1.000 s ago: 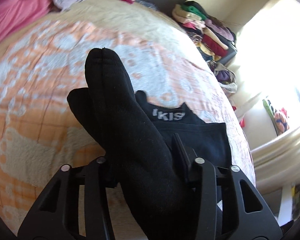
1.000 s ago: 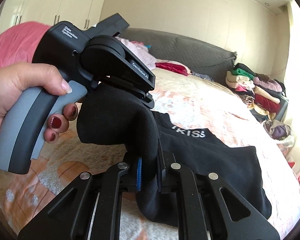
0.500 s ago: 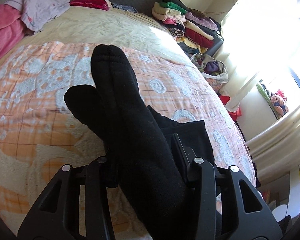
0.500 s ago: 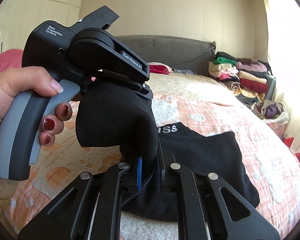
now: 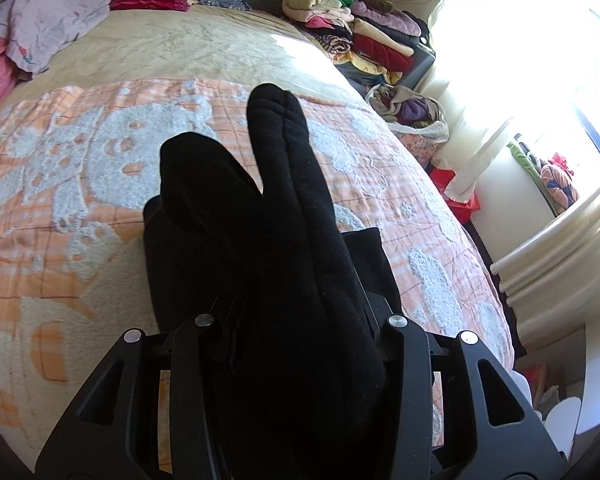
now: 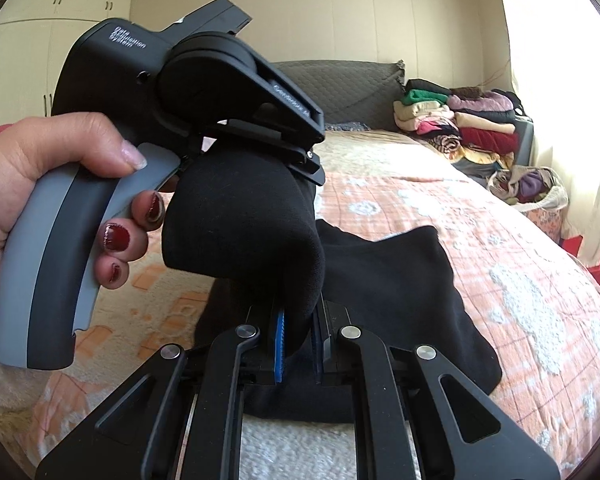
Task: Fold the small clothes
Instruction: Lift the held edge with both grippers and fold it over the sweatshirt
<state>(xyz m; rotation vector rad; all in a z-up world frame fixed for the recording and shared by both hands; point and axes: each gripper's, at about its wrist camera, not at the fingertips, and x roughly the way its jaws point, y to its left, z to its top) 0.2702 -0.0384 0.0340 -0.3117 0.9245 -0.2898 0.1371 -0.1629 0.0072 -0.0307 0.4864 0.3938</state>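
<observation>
**Sock pair lifted, both grippers clamped**

Right gripper point(image 6: 298, 340) is pinching the black socks point(image 6: 240, 224) tight between its blue pads, jaws nearly closed on the cloth. Left gripper point(image 5: 296, 344) is gripping the same bundle, jaws parted only by the sock bulk; toes point(image 5: 276, 120) are pointing up, away from the bed point(image 5: 100, 168). Over the last second the view has been swinging toward the clothes stack point(image 5: 360, 44), and the black garment point(image 6: 400, 280) lying flat on the bed is sliding under the socks, its lettering now hidden. Judgement: the socks are being carried mid-fold, not yet laid down.
</observation>
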